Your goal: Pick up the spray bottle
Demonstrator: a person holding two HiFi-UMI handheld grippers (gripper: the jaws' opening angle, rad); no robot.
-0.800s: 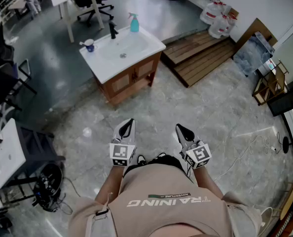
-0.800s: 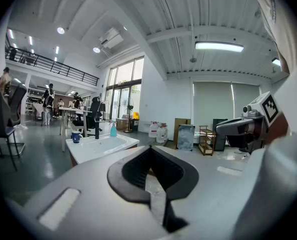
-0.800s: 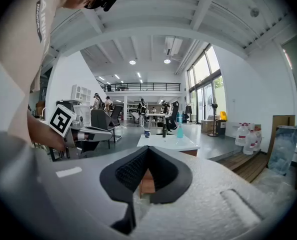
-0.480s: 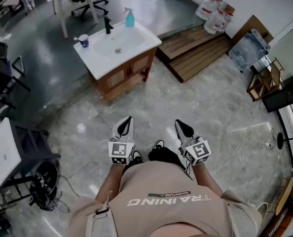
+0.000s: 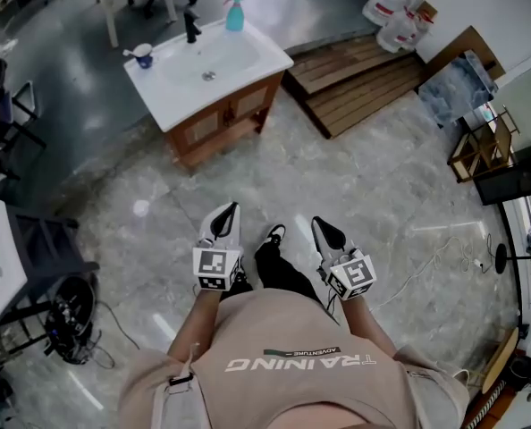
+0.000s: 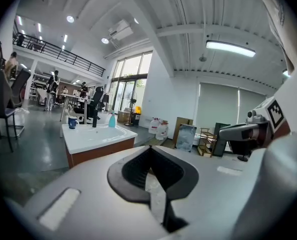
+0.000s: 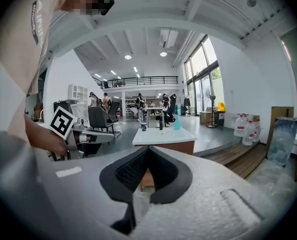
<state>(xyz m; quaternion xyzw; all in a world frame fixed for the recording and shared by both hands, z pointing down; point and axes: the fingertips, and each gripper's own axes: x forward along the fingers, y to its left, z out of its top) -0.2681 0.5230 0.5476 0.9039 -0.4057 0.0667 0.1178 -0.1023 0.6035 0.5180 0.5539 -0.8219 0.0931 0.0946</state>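
Observation:
The turquoise spray bottle (image 5: 235,13) stands at the far edge of a white sink top (image 5: 172,96), well away from me across the floor. It shows small in the left gripper view (image 6: 111,120) and the right gripper view (image 7: 177,124). My left gripper (image 5: 228,210) and right gripper (image 5: 322,225) are held side by side in front of my body, pointing toward the sink. Both are shut with nothing between the jaws (image 6: 149,149) (image 7: 147,150).
On the sink top stand a black faucet (image 5: 191,27) and a blue cup (image 5: 143,56). Wooden pallets (image 5: 364,83) and water jugs (image 5: 392,21) lie to the right. A dark cart (image 5: 55,275) and cables sit at the left. A white cable (image 5: 444,257) trails on the right.
The sink cabinet has drifted up and to the left in the head view. A dark shoe has come forward between the grippers. Both grippers stay shut, side by side.

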